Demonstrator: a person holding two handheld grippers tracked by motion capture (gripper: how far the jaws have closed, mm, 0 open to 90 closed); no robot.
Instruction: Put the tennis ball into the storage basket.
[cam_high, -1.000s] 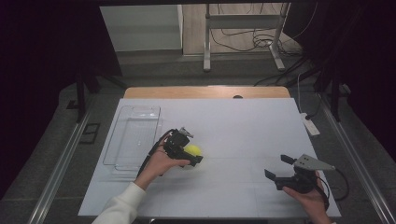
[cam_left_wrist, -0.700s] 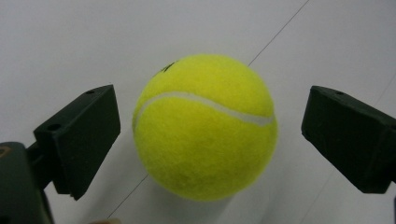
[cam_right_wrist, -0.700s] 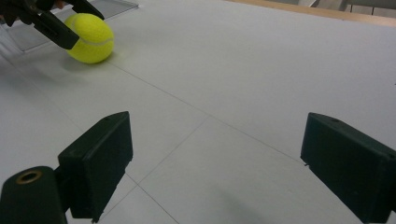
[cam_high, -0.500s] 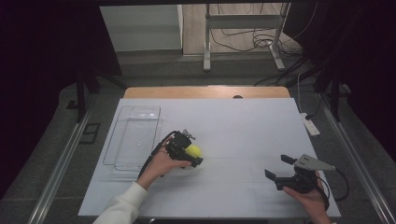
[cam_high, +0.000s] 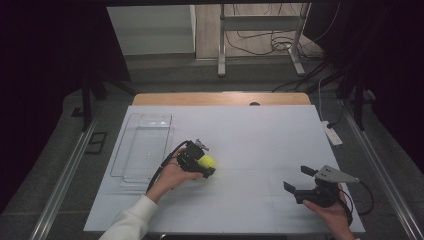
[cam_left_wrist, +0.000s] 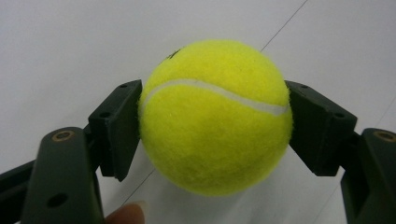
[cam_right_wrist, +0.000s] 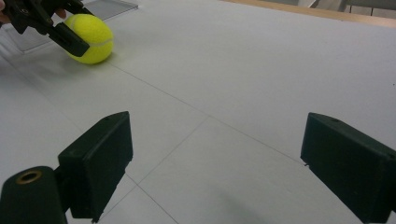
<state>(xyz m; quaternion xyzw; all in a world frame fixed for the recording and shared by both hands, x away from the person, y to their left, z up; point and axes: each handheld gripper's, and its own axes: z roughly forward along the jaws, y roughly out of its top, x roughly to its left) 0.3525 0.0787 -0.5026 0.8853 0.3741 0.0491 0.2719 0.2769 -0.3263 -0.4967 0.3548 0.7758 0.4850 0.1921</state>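
Tennis ball (cam_left_wrist: 215, 116): yellow, resting on the white desk (cam_high: 260, 140), left of centre, beside the clear tray (cam_high: 145, 147).
Left claw (cam_high: 205, 164): jaws have just been closing; both pads pinching the ball's sides.
Right claw (cam_high: 299, 180): spread, holding nothing, well apart.

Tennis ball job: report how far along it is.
Done: the left gripper has just been closing and now clamps the tennis ball, a pad pressed on each side. In hand: the ball, apparently still resting on the white table. Left: lifting it and moving it, perhaps to the clear tray beside it, though that is a guess. The right gripper waits open.
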